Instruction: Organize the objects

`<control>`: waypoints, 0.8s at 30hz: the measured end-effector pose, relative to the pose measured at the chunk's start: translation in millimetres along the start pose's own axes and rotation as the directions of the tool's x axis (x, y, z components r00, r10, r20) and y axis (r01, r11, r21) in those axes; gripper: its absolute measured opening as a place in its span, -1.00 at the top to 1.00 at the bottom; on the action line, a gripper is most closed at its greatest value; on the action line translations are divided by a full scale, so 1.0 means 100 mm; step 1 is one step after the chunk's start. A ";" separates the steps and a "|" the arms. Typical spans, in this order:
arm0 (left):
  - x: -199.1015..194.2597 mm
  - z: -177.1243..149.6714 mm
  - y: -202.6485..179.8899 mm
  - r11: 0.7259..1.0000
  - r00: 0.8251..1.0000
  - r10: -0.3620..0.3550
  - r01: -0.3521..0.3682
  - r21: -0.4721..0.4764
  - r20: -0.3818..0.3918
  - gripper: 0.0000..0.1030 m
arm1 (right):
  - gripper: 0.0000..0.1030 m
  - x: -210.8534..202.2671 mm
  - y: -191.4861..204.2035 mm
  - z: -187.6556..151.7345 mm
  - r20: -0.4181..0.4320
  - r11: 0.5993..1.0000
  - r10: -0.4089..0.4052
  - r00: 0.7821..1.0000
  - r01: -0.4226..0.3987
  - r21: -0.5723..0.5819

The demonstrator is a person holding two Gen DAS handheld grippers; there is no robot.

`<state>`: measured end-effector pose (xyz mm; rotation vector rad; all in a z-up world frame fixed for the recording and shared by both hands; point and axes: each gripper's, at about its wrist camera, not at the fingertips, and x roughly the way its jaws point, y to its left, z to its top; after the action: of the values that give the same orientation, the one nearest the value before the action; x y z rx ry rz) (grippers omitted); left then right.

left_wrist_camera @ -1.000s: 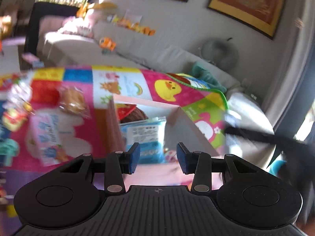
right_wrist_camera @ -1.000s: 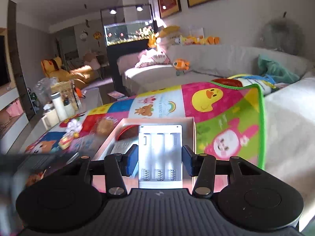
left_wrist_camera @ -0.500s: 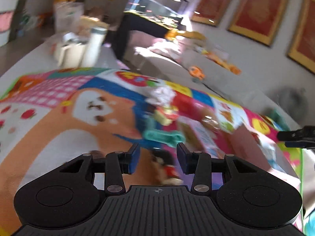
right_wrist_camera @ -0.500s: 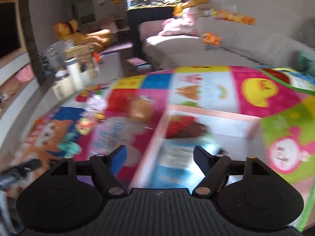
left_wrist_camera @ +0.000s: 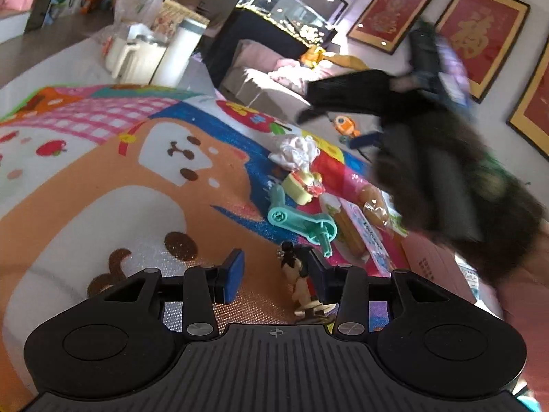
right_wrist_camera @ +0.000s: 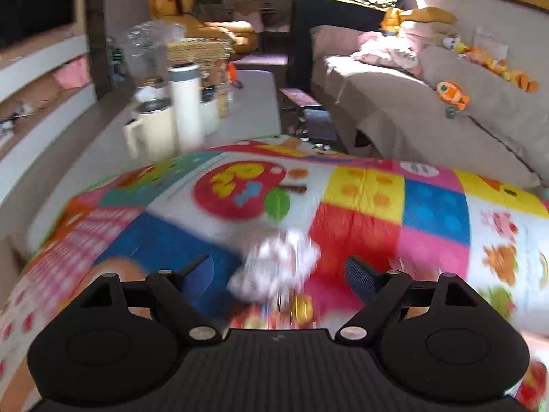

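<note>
My left gripper [left_wrist_camera: 276, 271] is open low over the colourful play mat [left_wrist_camera: 103, 178]. A small dark-haired figurine [left_wrist_camera: 298, 285] stands just inside its right finger. Beyond lie a teal plastic toy [left_wrist_camera: 302, 221], a toy burger [left_wrist_camera: 303, 185], a white crumpled wad [left_wrist_camera: 296, 149], a wrapped bun [left_wrist_camera: 374, 202] and a flat printed packet [left_wrist_camera: 360, 230]. My right gripper [right_wrist_camera: 279, 274] is open wide above the white wad [right_wrist_camera: 278, 267], which is blurred; the toy burger [right_wrist_camera: 291, 312] shows below it. The pink box corner [left_wrist_camera: 432, 267] sits at the right.
The other arm with its dark sleeve [left_wrist_camera: 446, 158] crosses the right of the left wrist view. A cream jug [right_wrist_camera: 151, 130] and white flask [right_wrist_camera: 187, 106] stand on the table beyond the mat's far edge. A grey sofa [right_wrist_camera: 411, 116] lies to the right.
The right gripper let go of the white battery holder over the box, opened wide and swung left over the wad. The left gripper swung left from the box to the figurine and opened further.
</note>
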<state>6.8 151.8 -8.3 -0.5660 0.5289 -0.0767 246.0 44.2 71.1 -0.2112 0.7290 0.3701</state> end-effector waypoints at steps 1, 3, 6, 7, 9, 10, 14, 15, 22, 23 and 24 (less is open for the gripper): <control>0.00 0.00 0.01 1.000 1.000 -0.004 0.004 -0.006 -0.001 0.13 | -0.63 0.16 0.00 0.07 -0.012 1.000 0.000 1.000 0.000 0.016; 0.00 0.01 0.02 1.000 1.000 -0.016 0.016 -0.012 -0.005 0.13 | -0.49 0.42 -0.02 0.14 -0.049 0.999 -0.024 0.999 0.026 0.042; 0.00 0.01 0.05 0.999 0.999 -0.034 0.033 -0.036 -0.015 0.13 | 0.38 0.65 -0.04 0.09 -0.153 1.000 -0.028 0.988 0.028 -0.004; 0.00 0.01 0.06 0.998 0.999 -0.042 0.041 -0.048 -0.018 0.13 | 0.38 0.64 -0.04 0.05 -0.170 0.999 -0.033 0.985 0.029 -0.026; -0.01 0.01 0.09 0.996 0.998 -0.059 0.057 -0.072 -0.024 0.14 | 0.40 0.48 -0.07 -0.14 -0.206 0.998 -0.011 0.978 -0.003 -0.066; -0.01 0.00 0.09 0.995 0.997 -0.067 0.065 -0.079 -0.027 0.13 | 0.42 0.35 -0.08 -0.25 -0.222 0.996 0.005 0.975 -0.025 -0.087; 0.00 -0.02 0.04 0.994 0.995 -0.092 0.088 -0.071 -0.050 0.13 | 0.40 -0.28 -0.15 -0.71 -0.320 0.968 0.064 0.945 -0.136 -0.210; 0.00 -0.03 0.02 0.994 0.994 -0.098 0.095 -0.063 -0.055 0.13 | 0.18 -0.43 -0.21 -0.75 -0.321 0.965 0.076 0.944 -0.151 -0.216; 0.02 -0.07 -0.03 0.991 0.989 -0.131 0.129 -0.033 -0.070 0.13 | -0.53 -0.33 -1.14 -0.19 -0.146 0.987 -0.088 0.985 0.106 0.117; 0.02 -0.07 -0.03 0.990 0.988 -0.139 0.136 -0.037 -0.069 0.13 | -0.53 -0.20 -1.23 -0.15 -0.158 0.978 -0.118 0.980 0.142 0.150; 0.03 -0.06 -0.02 0.989 0.987 -0.144 0.141 -0.042 -0.065 0.13 | -0.53 -0.03 -1.33 -0.12 -0.182 0.966 -0.145 0.973 0.179 0.187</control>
<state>6.1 146.6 -13.4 -0.6389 0.5560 -0.2231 289.4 -81.8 72.7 -0.1087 0.9028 0.1205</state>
